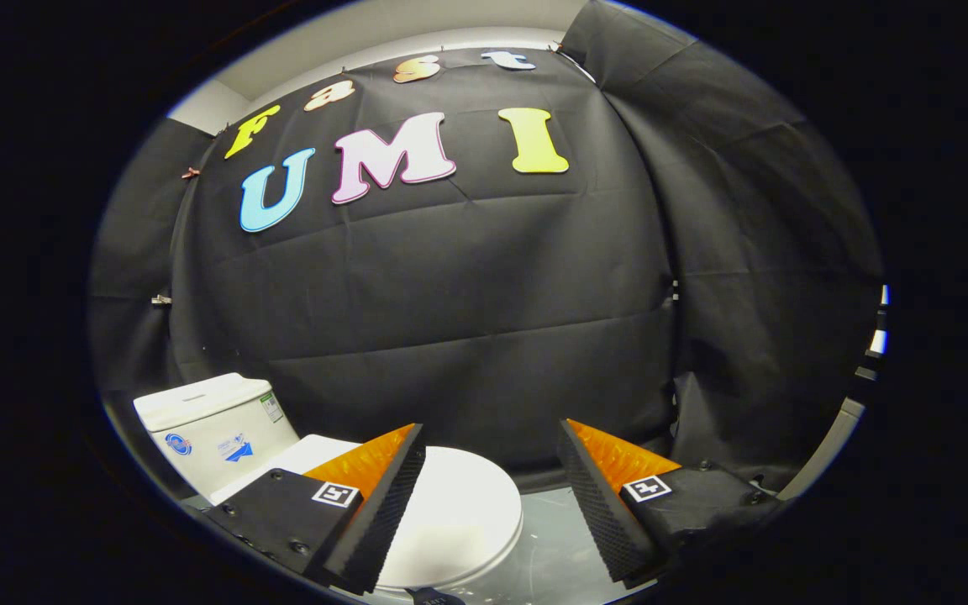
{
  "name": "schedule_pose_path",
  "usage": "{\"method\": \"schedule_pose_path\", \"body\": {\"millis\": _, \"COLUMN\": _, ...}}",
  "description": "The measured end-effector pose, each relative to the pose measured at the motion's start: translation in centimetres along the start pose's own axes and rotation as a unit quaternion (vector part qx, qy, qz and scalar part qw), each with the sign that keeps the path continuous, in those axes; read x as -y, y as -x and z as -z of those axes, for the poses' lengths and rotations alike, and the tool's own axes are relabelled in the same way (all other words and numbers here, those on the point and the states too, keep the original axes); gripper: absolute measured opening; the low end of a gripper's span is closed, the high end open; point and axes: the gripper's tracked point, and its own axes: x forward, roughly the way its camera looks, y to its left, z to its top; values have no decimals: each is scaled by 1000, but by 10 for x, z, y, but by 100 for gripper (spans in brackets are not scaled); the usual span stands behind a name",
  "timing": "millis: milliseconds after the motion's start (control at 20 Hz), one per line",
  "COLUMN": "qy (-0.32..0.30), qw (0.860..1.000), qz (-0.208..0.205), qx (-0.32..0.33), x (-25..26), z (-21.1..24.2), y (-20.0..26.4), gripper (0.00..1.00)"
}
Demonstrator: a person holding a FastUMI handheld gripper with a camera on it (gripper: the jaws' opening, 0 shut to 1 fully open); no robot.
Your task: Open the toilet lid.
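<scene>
The tool [491,470] is held spread wide and empty, its ridged pads [383,512] facing inward. The smooth white oval plastic toilet lid [459,521] lies closed just below and ahead, partly under one finger, its long axis running back toward the white ceramic cistern [215,424]. The lid's front edge is judged nearest.

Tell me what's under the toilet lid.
Cannot be seen: the toilet lid lies shut, covering the seat and bowl beneath. The open gripper hovers above it, touching nothing. The tank stands behind the lid.
</scene>
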Motion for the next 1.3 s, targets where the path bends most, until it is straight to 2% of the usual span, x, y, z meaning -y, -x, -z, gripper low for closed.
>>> {"method": "schedule_pose_path", "body": {"millis": 300, "qy": -7, "qw": 1000, "qz": 3, "qx": -5, "x": -1, "z": 0, "y": 2, "gripper": 98}}
{"method": "schedule_pose_path", "body": {"millis": 900, "qy": 17, "qw": 999, "qz": -28, "qx": 5, "x": -22, "z": -22, "y": 8, "gripper": 98}}
{"method": "schedule_pose_path", "body": {"millis": 1300, "qy": 2, "qw": 998, "qz": -23, "qx": -56, "x": -5, "z": 34, "y": 31, "gripper": 98}}
